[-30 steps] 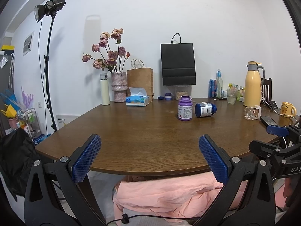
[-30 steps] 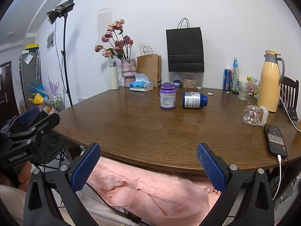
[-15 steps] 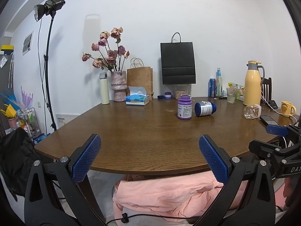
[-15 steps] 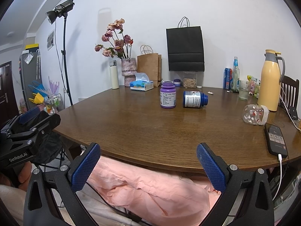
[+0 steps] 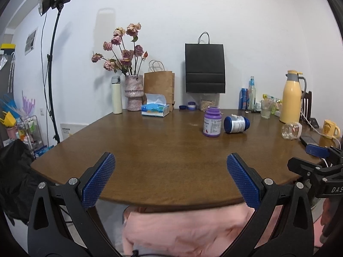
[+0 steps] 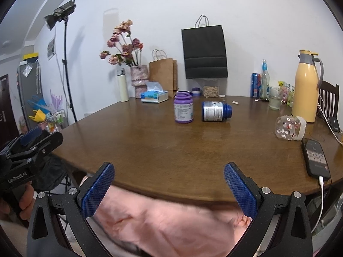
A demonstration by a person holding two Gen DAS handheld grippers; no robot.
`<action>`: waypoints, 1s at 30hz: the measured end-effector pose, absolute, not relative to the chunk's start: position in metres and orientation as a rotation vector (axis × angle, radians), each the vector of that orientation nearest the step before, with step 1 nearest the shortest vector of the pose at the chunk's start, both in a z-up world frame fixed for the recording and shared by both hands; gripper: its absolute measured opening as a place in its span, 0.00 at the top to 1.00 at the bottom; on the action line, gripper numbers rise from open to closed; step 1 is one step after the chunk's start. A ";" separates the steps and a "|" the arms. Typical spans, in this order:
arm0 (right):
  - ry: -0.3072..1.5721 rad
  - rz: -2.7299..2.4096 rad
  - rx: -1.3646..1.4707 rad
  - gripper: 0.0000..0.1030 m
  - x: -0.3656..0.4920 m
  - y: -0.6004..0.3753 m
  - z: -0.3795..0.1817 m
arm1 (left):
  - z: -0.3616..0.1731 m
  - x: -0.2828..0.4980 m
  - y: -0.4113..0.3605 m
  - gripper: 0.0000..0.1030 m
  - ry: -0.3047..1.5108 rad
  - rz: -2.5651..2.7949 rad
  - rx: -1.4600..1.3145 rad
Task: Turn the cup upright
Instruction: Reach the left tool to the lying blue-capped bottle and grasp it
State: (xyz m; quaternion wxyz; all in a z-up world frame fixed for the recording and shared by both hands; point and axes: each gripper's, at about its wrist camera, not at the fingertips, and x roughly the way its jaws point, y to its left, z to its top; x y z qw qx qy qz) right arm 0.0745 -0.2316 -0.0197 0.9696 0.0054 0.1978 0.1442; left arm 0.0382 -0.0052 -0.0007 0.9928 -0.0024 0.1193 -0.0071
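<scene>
A clear glass cup (image 6: 289,129) with small red marks lies on its side near the right edge of the brown table (image 6: 171,150); it also shows in the left wrist view as the cup (image 5: 291,130). My right gripper (image 6: 169,184) hovers open over the table's near edge, well short of the cup, with nothing between its blue pads. My left gripper (image 5: 170,180) is likewise open and empty at the near edge. Each gripper shows in the other's view: the right one (image 5: 317,167) and the left one (image 6: 32,147).
A purple bottle (image 6: 183,107) stands mid-table beside a blue bottle (image 6: 216,111) on its side. A phone (image 6: 315,158) on a cable lies just right of the cup. A yellow jug (image 6: 305,87), a drinking glass (image 6: 274,100), bags and a vase line the back. Pink cloth (image 6: 171,224) lies below the table edge.
Both views shifted only slightly; the right wrist view rolled a little and edged nearer the table. Both grippers stay open and nothing on the table moved.
</scene>
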 end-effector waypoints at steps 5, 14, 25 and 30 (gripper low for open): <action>0.389 0.263 -0.029 0.00 0.100 -0.241 -0.009 | 0.006 0.072 -0.029 0.00 0.254 -0.057 0.028; 0.456 0.217 -0.021 0.00 0.176 -0.290 -0.001 | 0.031 0.166 -0.114 0.00 0.273 -0.374 0.246; 0.564 0.189 0.087 0.00 0.305 -0.374 0.022 | 0.013 0.318 -0.238 0.00 0.490 -0.557 0.569; 0.572 0.146 0.174 0.01 0.345 -0.387 0.019 | -0.011 0.368 -0.269 0.00 0.590 -0.571 0.715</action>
